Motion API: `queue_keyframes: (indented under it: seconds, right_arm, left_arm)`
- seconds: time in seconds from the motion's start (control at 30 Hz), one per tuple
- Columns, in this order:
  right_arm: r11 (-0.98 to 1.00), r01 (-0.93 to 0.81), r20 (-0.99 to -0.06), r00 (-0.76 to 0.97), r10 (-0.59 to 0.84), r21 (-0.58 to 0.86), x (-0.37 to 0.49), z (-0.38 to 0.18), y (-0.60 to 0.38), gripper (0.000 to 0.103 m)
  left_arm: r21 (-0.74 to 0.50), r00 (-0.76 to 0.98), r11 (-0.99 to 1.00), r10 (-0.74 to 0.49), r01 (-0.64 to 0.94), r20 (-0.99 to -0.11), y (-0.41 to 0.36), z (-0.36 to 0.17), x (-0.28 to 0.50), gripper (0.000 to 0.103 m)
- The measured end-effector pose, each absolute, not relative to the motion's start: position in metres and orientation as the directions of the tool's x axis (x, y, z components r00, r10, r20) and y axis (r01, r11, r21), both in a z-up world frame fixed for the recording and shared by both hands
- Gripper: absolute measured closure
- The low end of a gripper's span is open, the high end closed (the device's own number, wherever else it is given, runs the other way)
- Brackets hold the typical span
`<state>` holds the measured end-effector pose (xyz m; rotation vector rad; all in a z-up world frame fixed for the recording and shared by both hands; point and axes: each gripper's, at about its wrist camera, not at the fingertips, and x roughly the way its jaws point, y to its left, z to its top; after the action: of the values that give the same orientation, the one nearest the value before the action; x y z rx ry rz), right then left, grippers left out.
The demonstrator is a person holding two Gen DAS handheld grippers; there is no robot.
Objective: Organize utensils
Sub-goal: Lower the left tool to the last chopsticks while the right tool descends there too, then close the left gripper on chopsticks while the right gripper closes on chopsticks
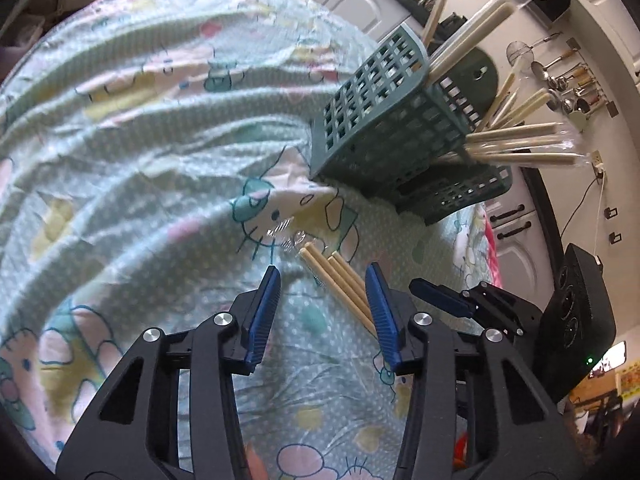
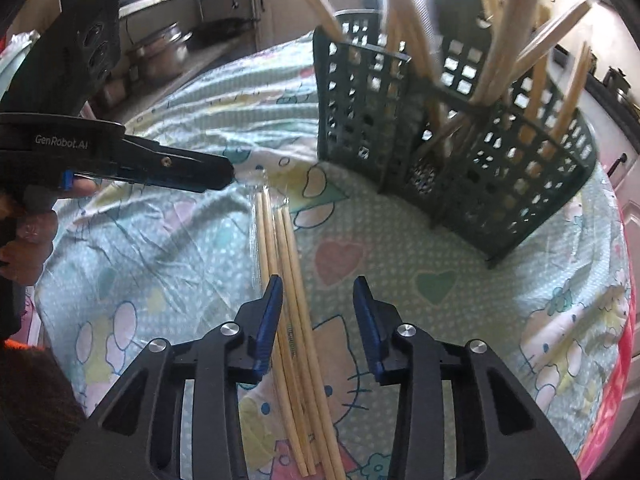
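I see the cloth (image 1: 140, 152) first, a cartoon-print sheet covering the whole work surface, rumpled into long folds, which is probably why the sticks lie slightly fanned instead of flat together.

On it stands the basket (image 2: 472, 148), a green lattice holder with compartments. It already bristles with pale sticks (image 2: 516, 28), some in clear sleeves, leaning out over its rim because they are far taller than its walls. I judge that is where the loose ones belong.

The chopsticks (image 2: 288, 292) lie on the cloth near the basket's foot, apart from it, in a loose bundle with clear wrapping at their far ends.

My right gripper (image 2: 316, 300) straddles their near half. Its jaws are half parted; the left pad sits right beside the bundle, the right pad well clear, so nothing is clamped yet.

My left gripper (image 1: 324, 292) is over the far tips (image 1: 320, 258). Its jaws are also half parted and not pressing, the sticks lying next to its right pad.

I take it I am holding one gripper at each end so the bundle lifts level and together.
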<state>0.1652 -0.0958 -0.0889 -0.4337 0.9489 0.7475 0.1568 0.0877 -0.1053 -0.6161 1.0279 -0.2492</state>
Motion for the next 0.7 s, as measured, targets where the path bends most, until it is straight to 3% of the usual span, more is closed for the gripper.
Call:
queue_keyframes:
  seconds: [0.47, 0.7]
  right_arm:
    - [0.652, -0.757, -0.879, 0.287, 0.381, 0.035, 0.189, -0.101, -0.069, 0.072]
    - [0.659, -0.750, -0.884, 0.269, 0.382, 0.056, 0.201, -0.102, -0.043, 0.072]
  left_arm:
    - [-0.621, 0.492, 0.771, -0.490, -0.142, -0.720, 0.102, -0.125, 0.179, 0.068]
    - [-0.618, 0.499, 0.767, -0.473, -0.173, -0.727, 0.113, -0.133, 0.184, 0.092]
